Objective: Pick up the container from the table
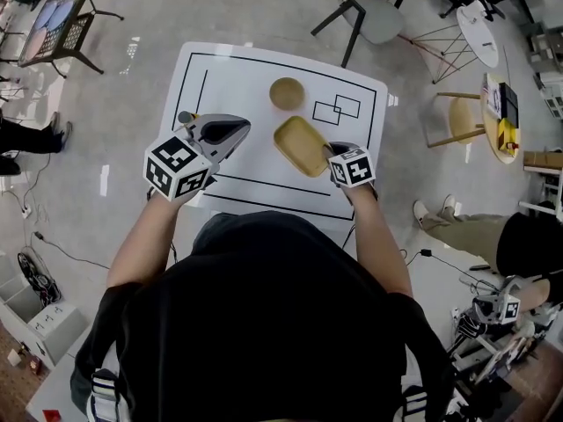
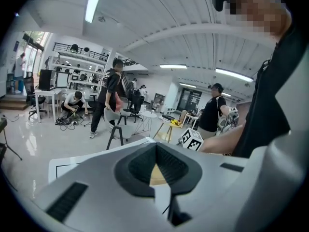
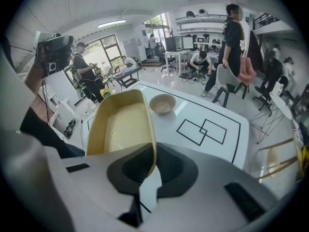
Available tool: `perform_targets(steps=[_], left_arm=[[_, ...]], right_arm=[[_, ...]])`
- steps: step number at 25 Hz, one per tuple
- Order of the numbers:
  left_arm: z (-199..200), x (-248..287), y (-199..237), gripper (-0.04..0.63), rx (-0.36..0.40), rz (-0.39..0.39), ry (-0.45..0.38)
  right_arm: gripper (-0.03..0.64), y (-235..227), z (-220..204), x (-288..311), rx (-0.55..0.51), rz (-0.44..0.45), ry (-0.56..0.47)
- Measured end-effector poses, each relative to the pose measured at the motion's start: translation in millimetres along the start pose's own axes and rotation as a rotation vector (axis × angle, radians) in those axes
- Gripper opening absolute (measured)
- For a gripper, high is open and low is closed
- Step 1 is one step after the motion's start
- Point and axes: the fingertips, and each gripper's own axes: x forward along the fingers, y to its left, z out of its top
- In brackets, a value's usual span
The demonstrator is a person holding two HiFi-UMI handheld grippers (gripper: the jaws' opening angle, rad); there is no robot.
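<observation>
The container [image 1: 301,145] is a shallow yellow rectangular tray above the white table [image 1: 220,69], near its front right. My right gripper [image 1: 331,153] is shut on the tray's near right rim. In the right gripper view the container [image 3: 123,127] stands out tilted from the jaws, its thin wall pinched between the dark pads of the right gripper [image 3: 152,170]. My left gripper [image 1: 244,127] hovers to the left of the tray, apart from it, jaws together and holding nothing. In the left gripper view the left gripper [image 2: 157,180] shows only a sliver of yellow beyond its pads.
A round tan bowl [image 1: 287,93] sits on the table behind the container; the bowl [image 3: 162,104] shows empty. Black outlined rectangles [image 1: 335,108] mark the tabletop. Chairs [image 1: 369,11], a wooden stool [image 1: 462,117] and several people stand around the table.
</observation>
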Motion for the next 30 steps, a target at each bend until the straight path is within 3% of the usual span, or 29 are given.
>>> perform_targets(steps=[30], left_arm=[[15, -15, -15, 0.008, 0.081, -0.062, -0.005]], right_arm=[[0.017, 5, 11, -40, 0.032, -0.059, -0.054]])
